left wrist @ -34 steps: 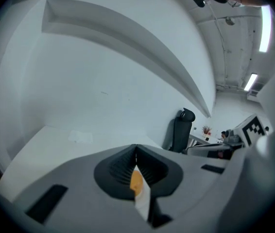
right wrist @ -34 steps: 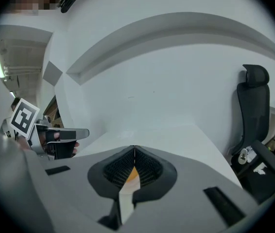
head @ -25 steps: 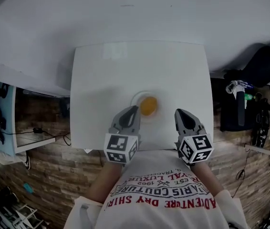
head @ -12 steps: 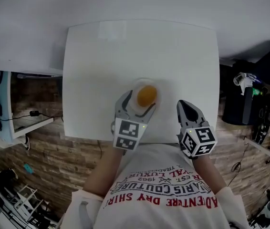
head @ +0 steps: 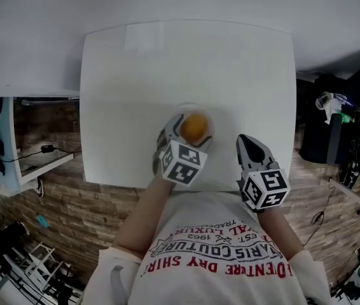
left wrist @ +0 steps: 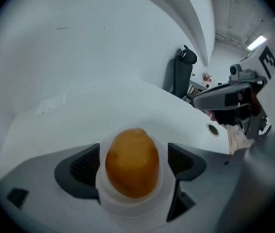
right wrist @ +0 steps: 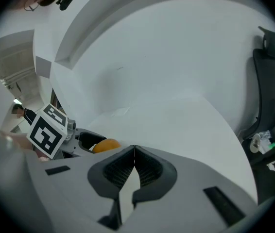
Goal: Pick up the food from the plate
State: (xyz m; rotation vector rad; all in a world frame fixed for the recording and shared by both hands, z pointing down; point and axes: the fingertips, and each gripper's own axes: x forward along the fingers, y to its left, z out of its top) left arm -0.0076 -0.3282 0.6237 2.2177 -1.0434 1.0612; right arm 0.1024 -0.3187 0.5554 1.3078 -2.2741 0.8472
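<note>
An orange, egg-shaped piece of food (left wrist: 132, 161) sits on a small round white plate (left wrist: 128, 205) near the front of the white table (head: 135, 75). My left gripper (head: 187, 137) points steeply down at it. Its jaws have just been opening and now stand wide on both sides of the food. The dark pads (left wrist: 81, 168) show a gap of white plate beside the food and do not press on it. My right gripper (head: 247, 145) hovers to the right of the plate over the table's front edge, its jaws shut with nothing in them (right wrist: 134, 152).
The table's front edge (head: 167, 184) runs just under both grippers, with the person's body behind it. A small round hole (left wrist: 213, 129) is in the tabletop right of the plate. Dark gear and a black chair (head: 336, 132) stand off the table's right side, and a shelf (head: 37, 164) stands off its left.
My left gripper has moved forward and down to the plate, and its jaws went from shut to wide open around the food. My right gripper sank a little and stayed shut.
</note>
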